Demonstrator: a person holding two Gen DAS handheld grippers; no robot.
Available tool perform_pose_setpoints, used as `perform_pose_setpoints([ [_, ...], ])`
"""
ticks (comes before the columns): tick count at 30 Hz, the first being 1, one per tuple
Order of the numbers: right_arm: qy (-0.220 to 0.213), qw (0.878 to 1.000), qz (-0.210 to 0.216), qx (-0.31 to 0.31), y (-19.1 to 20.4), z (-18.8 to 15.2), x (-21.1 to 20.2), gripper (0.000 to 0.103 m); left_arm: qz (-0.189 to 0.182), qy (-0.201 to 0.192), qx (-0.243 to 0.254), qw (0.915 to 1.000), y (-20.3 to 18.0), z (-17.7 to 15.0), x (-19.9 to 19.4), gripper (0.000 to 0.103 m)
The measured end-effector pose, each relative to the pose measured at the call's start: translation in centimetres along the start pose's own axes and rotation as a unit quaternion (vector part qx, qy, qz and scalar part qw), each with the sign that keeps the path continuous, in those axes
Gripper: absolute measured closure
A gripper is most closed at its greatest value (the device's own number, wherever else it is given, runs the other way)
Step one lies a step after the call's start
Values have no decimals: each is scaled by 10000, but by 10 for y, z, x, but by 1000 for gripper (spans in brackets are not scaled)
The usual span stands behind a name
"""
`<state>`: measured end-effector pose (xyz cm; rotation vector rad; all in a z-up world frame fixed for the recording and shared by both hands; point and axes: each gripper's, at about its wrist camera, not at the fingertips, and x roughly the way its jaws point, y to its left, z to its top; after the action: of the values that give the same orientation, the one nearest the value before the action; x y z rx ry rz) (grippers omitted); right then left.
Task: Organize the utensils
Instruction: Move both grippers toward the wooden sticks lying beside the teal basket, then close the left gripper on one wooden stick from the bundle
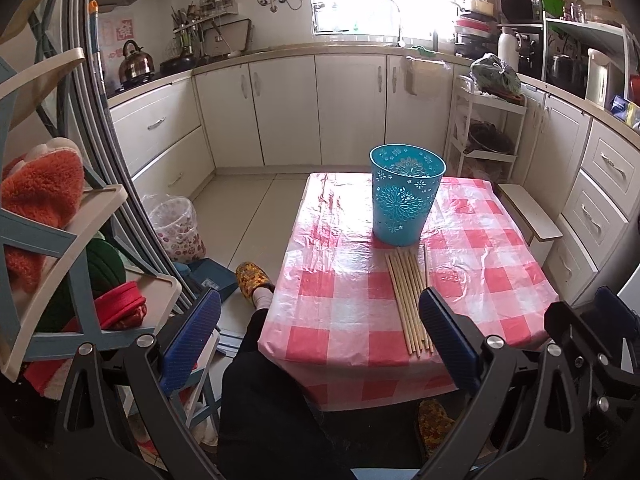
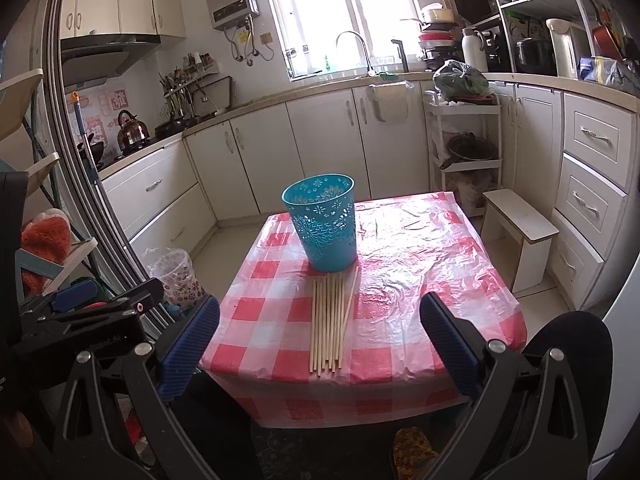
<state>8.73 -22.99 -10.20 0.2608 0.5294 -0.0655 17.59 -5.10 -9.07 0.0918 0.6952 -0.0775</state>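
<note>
Several wooden chopsticks [image 2: 330,322] lie side by side on the worktop [image 2: 440,280], their long axis running from its near edge toward the far edge, with the far tips ending just beside the foot of the blue perforated bucket [image 2: 324,226]. One stick on the right of the bundle is skewed slightly from the rest. From the right gripper [image 2: 320,336] the bundle sits almost straight ahead, framed between its fingers, so this hand looks better placed to reach it. The left gripper [image 1: 320,334] hangs off the worktop's near left corner, with the chopsticks [image 1: 408,300] lying toward its right finger. Both pairs of fingers are spread wide apart, holding and touching nothing. The sticks would likely go upright into the bucket [image 1: 406,194].
</note>
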Motion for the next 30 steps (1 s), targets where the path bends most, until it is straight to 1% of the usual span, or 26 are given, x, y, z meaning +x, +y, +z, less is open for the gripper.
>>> perform_pose_setpoints([
  [5, 188, 9996, -197, 31, -16, 1, 33, 7, 18, 249, 48, 9997, -4, -1, 31, 8],
  [9, 515, 9983, -266, -95, -29, 1, 76, 7, 17, 509, -50, 9987, -2, -3, 59, 8],
  [11, 697, 9971, -257, -149, -34, 1, 101, 9, -4, 645, -130, 9978, 0, -4, 75, 8],
  [12, 827, 9961, -231, -177, -37, 1, 117, 17, -14, 700, -158, 9974, 0, -5, 82, 8],
  [13, 984, 9947, -202, -206, -39, 1, 134, 28, -28, 770, -182, 9969, 0, -5, 91, 8],
  [14, 1104, 9935, -171, -219, -40, 0, 150, 32, -47, 829, -204, 9963, 0, -6, 98, 8],
  [16, 1370, 9901, -145, -281, -41, -1, 185, 48, -92, 949, -264, 9951, -1, -6, 112, 8],
  [18, 1629, 9861, -171, -267, -42, -4, 217, 56, -103, 1028, -299, 9942, -3, -6, 124, 8],
  [20, 1811, 9829, -225, -235, -44, -5, 242, 60, -111, 1115, -320, 9932, -5, -6, 137, 8],
  [22, 1963, 9798, -263, -263, -44, -8, 263, 66, -131, 1190, -350, 9922, -7, -6, 148, 8],
  [24, 2081, 9768, -333, -382, -43, -11, 277, 67, -162, 1294, -388, 9907, -9, -5, 161, 8],
  [25, 2153, 9749, -357, -438, -43, -13, 283, 68, -172, 1327, -404, 9902, -10, -5, 166, 8],
  [29, 2108, 9720, -399, -960, -38, -14, 286, 75, -223, 1502, -406, 9876, -19, -3, 192, 8],
  [30, 2136, 9704, -275, -1092, -37, -14, 286, 84, -245, 1535, -391, 9871, -22, -3, 199, 8],
])
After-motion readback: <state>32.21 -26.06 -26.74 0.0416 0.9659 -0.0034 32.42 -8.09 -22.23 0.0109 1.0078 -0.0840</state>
